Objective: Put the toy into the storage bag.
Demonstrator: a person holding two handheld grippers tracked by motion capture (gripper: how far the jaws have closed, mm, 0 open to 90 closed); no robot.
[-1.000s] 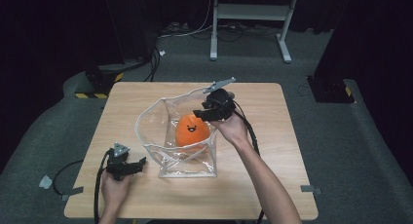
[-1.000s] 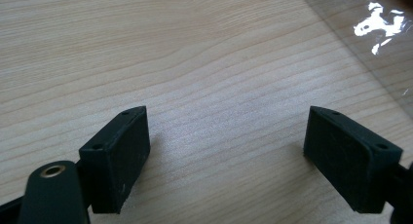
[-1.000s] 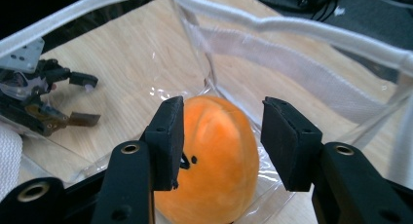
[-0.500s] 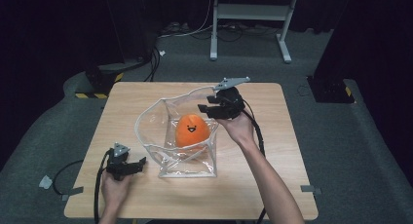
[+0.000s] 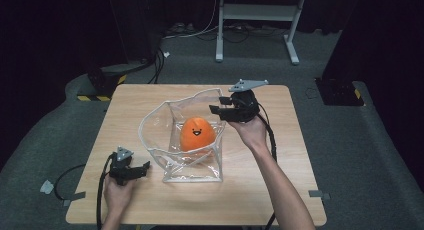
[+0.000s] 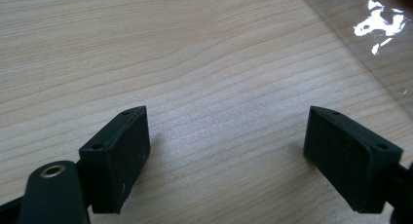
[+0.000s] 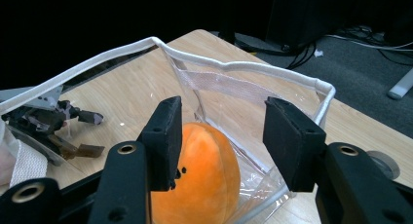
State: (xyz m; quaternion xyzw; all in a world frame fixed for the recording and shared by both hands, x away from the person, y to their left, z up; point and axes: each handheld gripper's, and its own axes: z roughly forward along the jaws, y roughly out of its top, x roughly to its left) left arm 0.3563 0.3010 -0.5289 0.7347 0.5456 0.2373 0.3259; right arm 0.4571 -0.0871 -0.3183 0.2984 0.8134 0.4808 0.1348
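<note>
On the tabletop (image 5: 150,95) the clear bag (image 5: 165,155) serves as the landmark, standing open with its white-trimmed rim up. Left of the bag, near its lower left corner, the left gripper (image 5: 142,169) rests low over bare wood; in the left gripper view its fingers (image 6: 117,156) are spread wide with nothing between them, released and idle. Inside the bag, toward its right wall, sits the orange plush toy (image 5: 197,134), upright with its smiling face turned to the person. At the bag's upper right corner, just above the rim, the right gripper (image 5: 216,111) hovers; in the right gripper view its fingers (image 7: 292,141) stand partly apart with only air between them, the plush toy (image 7: 204,175) below and behind them, so they grasp nothing. The toy looks already placed, so the step in hand is probably backing out of the bag. To do that well, the right gripper should lift clear of the white rim (image 7: 243,65) without snagging it, since the soft walls would drag the whole bag along. The free left gripper could steady the bag's near corner if it starts to slide.
</note>
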